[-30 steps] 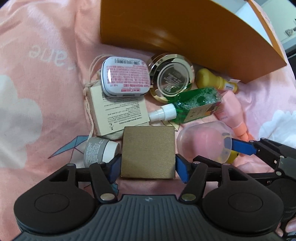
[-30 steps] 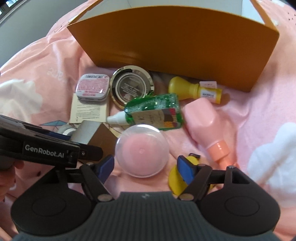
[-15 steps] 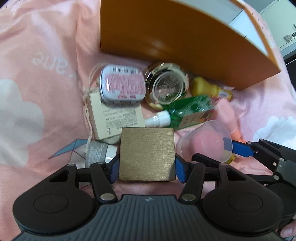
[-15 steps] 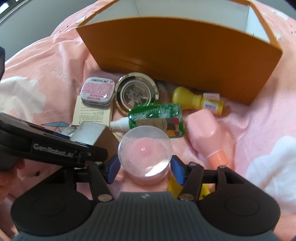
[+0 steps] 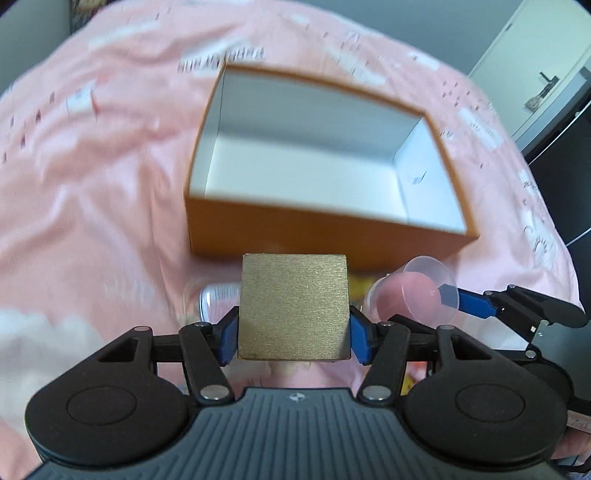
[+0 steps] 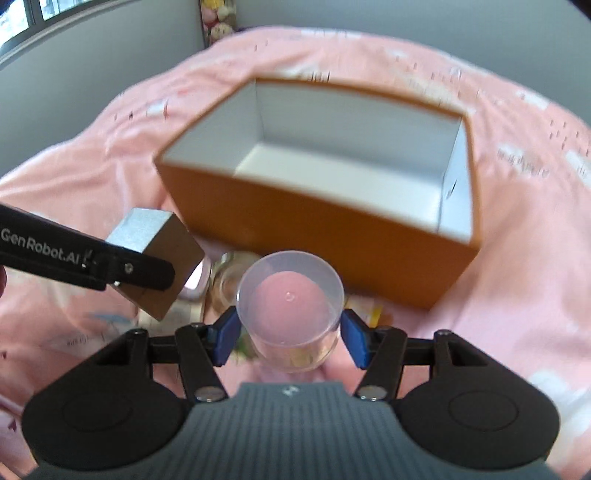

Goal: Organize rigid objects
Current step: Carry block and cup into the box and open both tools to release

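Observation:
My left gripper point(image 5: 293, 332) is shut on a square gold-brown box point(image 5: 293, 306), held up in the air in front of the orange box point(image 5: 280, 229). The same gold-brown box point(image 6: 162, 254) shows at the left of the right wrist view, clamped in the left gripper. My right gripper point(image 6: 290, 334) is shut on a clear round jar with a pink inside point(image 6: 290, 302), also lifted. That jar point(image 5: 421, 291) appears at the right of the left wrist view. The orange box point(image 6: 332, 229) stands open, white inside and empty.
The pink bedsheet point(image 5: 92, 184) covers everything around the box. Blurred small items lie below the grippers: a tin point(image 5: 218, 295) and a gold round compact point(image 6: 229, 280). A dark cabinet and door point(image 5: 554, 92) stand at the far right. A window point(image 6: 44, 11) is at the upper left.
Both grippers closed on their objects, the gold-brown box and the pink jar, and then rose with them. The open top of the orange box has come into view.

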Available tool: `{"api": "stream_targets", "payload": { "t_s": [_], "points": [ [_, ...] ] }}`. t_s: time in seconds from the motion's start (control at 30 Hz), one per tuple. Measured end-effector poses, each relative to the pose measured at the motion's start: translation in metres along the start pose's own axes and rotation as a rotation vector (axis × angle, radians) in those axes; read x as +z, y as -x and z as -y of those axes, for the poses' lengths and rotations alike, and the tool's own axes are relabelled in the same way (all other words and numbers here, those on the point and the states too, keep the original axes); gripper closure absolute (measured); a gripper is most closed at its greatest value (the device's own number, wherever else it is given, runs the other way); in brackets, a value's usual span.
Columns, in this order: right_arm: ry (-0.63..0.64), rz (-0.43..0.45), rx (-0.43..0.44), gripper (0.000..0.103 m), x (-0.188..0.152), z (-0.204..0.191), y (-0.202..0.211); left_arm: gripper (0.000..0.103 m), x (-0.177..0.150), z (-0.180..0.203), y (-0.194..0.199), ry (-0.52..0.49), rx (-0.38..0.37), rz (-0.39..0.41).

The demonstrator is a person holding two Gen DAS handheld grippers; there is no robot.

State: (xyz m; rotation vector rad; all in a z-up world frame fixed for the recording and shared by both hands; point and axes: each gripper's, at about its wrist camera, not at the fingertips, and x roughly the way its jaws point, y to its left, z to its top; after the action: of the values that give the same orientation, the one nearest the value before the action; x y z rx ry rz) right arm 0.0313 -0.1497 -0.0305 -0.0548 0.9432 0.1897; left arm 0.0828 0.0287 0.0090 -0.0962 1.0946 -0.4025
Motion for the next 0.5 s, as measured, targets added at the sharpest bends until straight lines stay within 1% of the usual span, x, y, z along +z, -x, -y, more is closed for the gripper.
{"api": "stream_targets", "payload": {
  "t_s": [0.23,0.33,0.4,0.5],
  "points": [
    [0.021,0.136,-0.03,0.044,0.045,0.007,0.024,0.036,0.045,0.016,0.021,-0.062,0.008,0.121],
    [0.016,0.176,-0.052,0.044,0.065,0.009,0.026,0.036,0.063,0.024,0.019,-0.088,0.02,0.156],
    [0.012,0.186,-0.056,0.044,0.075,0.01,0.021,0.036,0.074,0.024,0.012,-0.09,0.026,0.153],
    [-0.001,0.17,-0.077,0.044,0.084,0.016,0.006,0.036,0.087,0.02,-0.011,-0.082,0.025,0.112]
  ]
}}
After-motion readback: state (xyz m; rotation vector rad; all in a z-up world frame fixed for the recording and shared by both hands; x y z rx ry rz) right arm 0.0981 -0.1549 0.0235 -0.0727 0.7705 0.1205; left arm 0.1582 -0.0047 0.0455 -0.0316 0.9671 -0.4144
